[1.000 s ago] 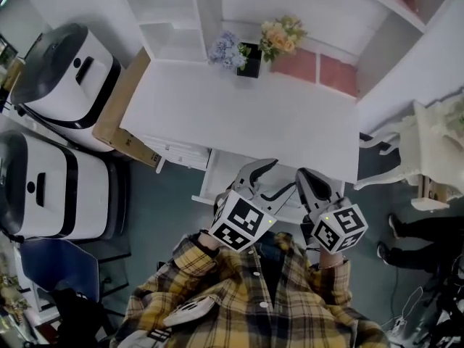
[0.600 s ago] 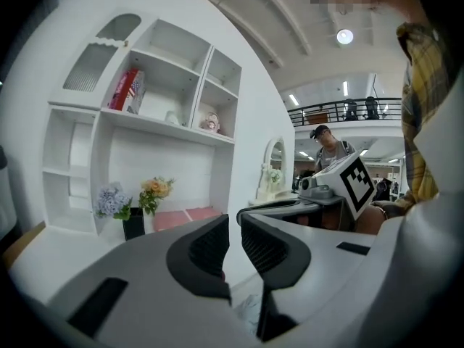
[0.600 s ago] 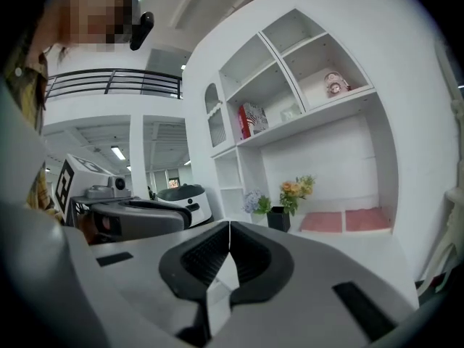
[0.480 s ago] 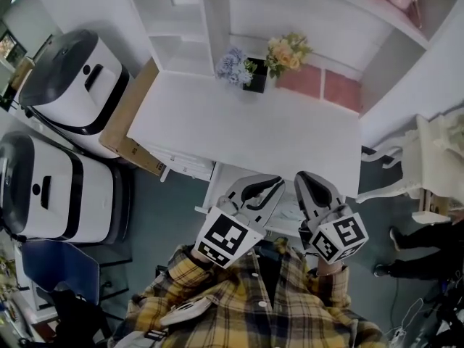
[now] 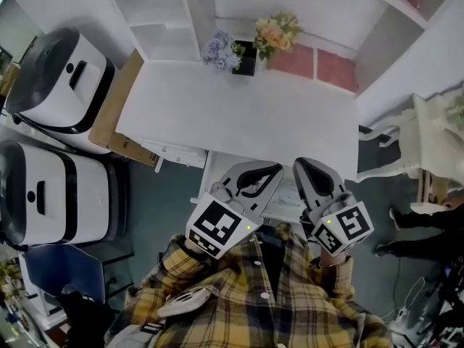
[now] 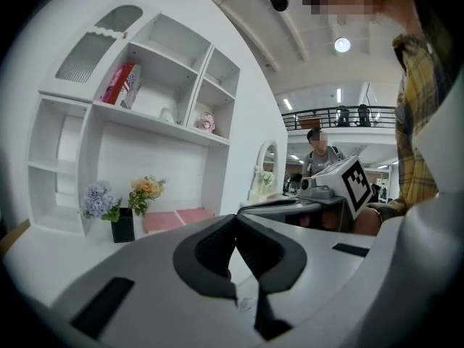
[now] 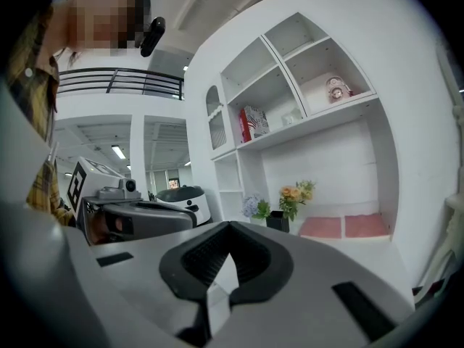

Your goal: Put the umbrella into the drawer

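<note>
No umbrella shows in any view (it may lie under the claws; I can't tell). What looks like the pulled-out drawer juts from under the desk, mostly covered. The left claw has just been closing and is pinched together on nothing. The right claw is closed and empty too, and both seem merely parked there.

Print on the red box is unreadably small, and the edge crops the lower white machine.
</note>
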The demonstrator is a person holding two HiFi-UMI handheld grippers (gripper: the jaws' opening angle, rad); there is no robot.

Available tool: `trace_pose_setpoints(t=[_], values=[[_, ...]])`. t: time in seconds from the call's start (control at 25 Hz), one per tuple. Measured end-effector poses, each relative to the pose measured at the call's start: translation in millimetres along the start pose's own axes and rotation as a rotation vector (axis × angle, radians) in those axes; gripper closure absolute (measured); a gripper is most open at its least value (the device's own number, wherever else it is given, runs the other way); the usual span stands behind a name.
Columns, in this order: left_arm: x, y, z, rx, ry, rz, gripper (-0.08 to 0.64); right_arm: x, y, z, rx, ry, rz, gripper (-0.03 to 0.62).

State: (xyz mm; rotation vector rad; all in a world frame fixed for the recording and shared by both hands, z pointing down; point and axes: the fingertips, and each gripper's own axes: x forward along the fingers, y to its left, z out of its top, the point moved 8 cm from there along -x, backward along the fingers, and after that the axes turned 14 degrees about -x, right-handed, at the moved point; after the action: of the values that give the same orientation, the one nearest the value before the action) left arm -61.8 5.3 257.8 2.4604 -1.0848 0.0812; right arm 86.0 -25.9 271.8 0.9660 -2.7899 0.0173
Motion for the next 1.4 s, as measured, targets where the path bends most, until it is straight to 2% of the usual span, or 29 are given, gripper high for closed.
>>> trace_pose_setpoints(t=[0.2,0.64,1.4], values=[[1,3,2,-0.004,0.007,-0.03,0.54,1,1,0,0.005,0.012,-0.003,0.575],[8,1,1,0.084,0.042,-0.059,0.54,3,0,-2,0.02,0.01,-0.011,0.575],[4,-2,-2,0.107,0.051,-0.064,0.54,-7,8,-2,0.02,0.009,-0.012,0.575]])
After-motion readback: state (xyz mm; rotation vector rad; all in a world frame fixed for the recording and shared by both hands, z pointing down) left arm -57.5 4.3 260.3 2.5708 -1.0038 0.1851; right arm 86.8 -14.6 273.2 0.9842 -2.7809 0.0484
